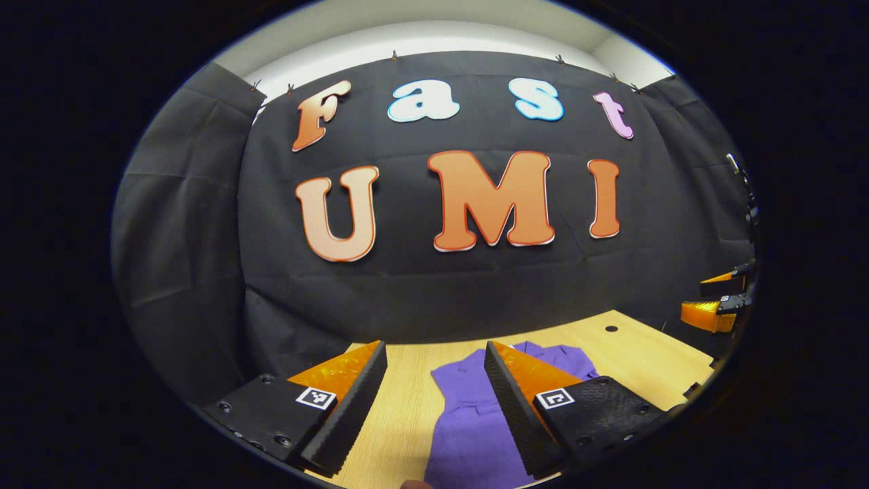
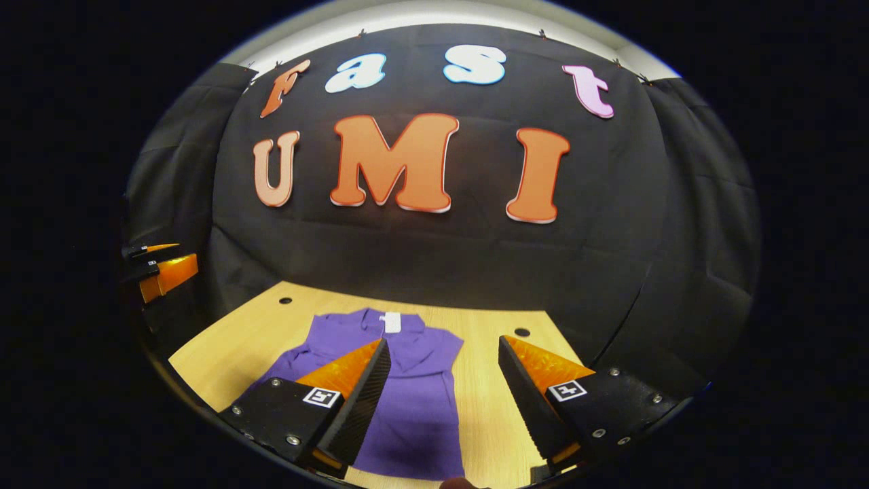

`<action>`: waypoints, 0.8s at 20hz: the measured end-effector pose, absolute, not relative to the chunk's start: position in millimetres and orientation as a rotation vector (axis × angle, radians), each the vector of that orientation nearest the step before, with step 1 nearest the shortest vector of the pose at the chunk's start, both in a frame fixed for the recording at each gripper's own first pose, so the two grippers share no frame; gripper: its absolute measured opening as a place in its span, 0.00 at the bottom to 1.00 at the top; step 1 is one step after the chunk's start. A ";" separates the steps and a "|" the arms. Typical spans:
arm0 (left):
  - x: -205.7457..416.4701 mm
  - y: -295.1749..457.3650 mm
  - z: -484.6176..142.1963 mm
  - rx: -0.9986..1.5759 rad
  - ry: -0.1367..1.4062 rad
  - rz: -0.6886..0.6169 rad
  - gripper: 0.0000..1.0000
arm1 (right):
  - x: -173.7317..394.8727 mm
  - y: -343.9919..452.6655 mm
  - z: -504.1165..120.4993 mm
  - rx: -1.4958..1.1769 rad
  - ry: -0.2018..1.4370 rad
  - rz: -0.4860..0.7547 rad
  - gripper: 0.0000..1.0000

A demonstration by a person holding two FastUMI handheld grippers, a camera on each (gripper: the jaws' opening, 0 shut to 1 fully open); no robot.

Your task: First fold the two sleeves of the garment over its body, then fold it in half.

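While both claws gape above it, purple garment [image 2: 407,401] lies flat on table [image 2: 237,346].

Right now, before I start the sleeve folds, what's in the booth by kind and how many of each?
Purple garment: 1, lying flat on the table
Wooden table: 1
Grippers: 2, the left gripper and the right gripper, both open above the garment
Round holes in the tabletop: 2
Total: 6
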State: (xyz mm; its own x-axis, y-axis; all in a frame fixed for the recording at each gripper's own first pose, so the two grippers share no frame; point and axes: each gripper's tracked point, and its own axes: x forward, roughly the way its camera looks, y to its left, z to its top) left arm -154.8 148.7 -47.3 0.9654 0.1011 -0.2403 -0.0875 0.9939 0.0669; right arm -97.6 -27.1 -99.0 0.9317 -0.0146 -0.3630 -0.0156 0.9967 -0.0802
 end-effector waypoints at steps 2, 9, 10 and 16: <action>-167.6 154.4 -70.6 0.052 0.292 0.105 0.91 | -114.0 -27.9 -128.0 -0.059 0.450 -0.004 0.95; -199.6 154.5 -184.8 0.018 0.578 0.090 0.92 | -156.5 -32.4 -244.0 0.066 0.775 -0.033 0.96; -202.1 154.7 -196.5 0.015 0.603 0.083 0.92 | -158.1 -34.4 -257.0 0.072 0.813 -0.044 0.96; -225.9 154.3 -276.4 0.006 0.845 0.056 0.92 | -178.6 -45.6 -322.8 0.068 1.012 -0.071 0.96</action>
State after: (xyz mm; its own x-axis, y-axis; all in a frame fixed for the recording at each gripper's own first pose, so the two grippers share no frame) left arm -225.9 154.3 -276.4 0.6625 0.0518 -0.7473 -0.0468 0.9985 0.0278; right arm -178.6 -45.6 -322.8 0.5284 -0.0276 -0.8486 0.0911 0.9955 0.0243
